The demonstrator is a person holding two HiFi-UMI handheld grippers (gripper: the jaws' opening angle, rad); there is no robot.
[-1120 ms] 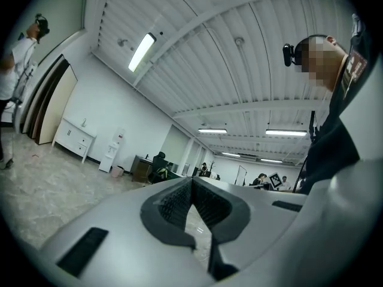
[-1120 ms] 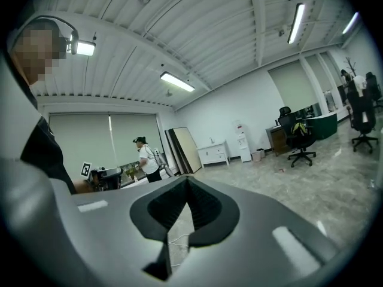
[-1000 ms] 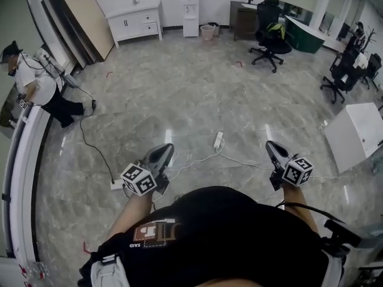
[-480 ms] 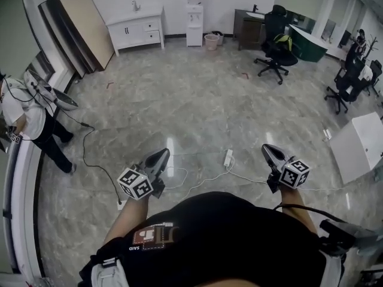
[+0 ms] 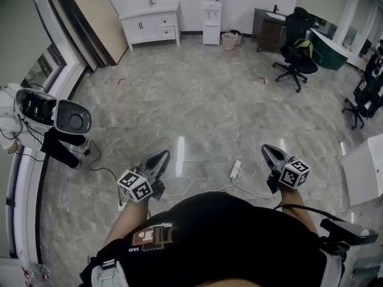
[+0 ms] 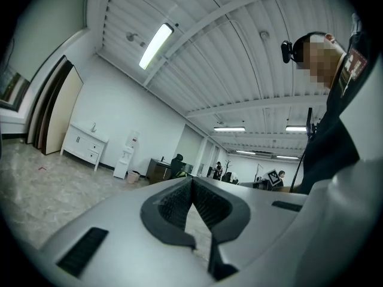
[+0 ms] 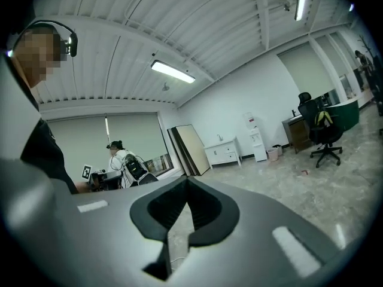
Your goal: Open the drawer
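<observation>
Marble floor (image 5: 197, 100) stretches from the left gripper (image 5: 162, 155) and right gripper (image 5: 268, 150) (jaws together, empty) to the far white drawer cabinet (image 5: 151, 21). A power strip (image 5: 235, 170) lies on it nearby.

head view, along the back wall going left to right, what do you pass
leaning boards -> white drawer cabinet -> water dispenser -> waste bin -> dark desk -> black office chair
</observation>
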